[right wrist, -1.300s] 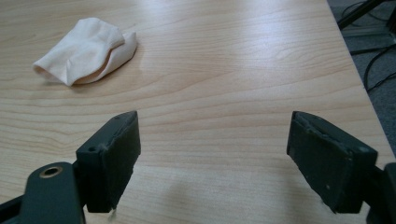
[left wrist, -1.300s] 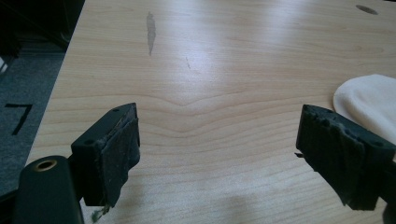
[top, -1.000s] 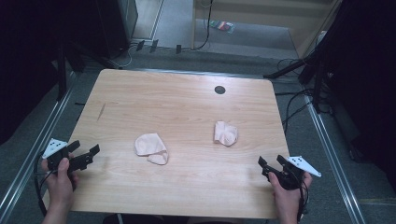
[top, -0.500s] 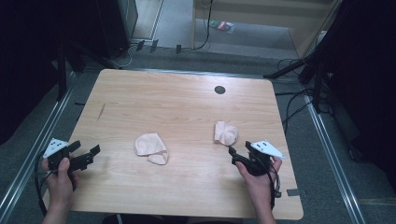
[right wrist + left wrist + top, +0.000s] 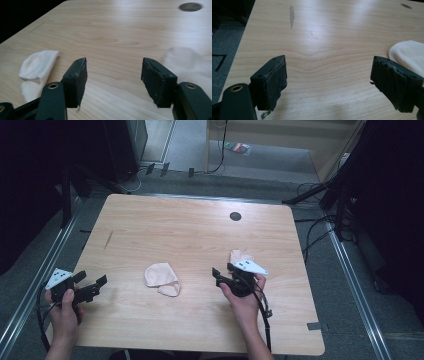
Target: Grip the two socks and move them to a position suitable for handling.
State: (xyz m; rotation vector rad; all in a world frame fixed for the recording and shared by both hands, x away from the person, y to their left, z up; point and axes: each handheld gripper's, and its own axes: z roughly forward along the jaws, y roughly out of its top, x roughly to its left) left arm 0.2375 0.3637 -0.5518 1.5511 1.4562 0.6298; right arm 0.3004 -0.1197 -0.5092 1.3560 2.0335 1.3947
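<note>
Two pale pink cloth pieces lie on the wooden table (image 5: 190, 235). The left cloth (image 5: 161, 277) is crumpled near the middle; it also shows as the cloth (image 5: 409, 53) and the cloth (image 5: 37, 67). The right cloth (image 5: 238, 255) is partly hidden behind my right gripper (image 5: 223, 272), and appears as a blurred cloth (image 5: 185, 62). My right gripper (image 5: 115, 80) hovers between the two cloths; its jaws have just been closing, still apart with nothing between them. My left gripper (image 5: 92, 281) sits open over the table's front left edge; in the left gripper view, this gripper (image 5: 329, 82) holds nothing.
A round cable hole (image 5: 235, 216) sits in the table's far side, also seen as the hole (image 5: 190, 6). A dark streak (image 5: 291, 15) marks the wood at the left. Cables and dark equipment stand on the floor around the table.
The right hand has moved left from the table's front right edge to a spot beside the right cloth, its jaws narrower than before. The left hand and both cloths have stayed put.
</note>
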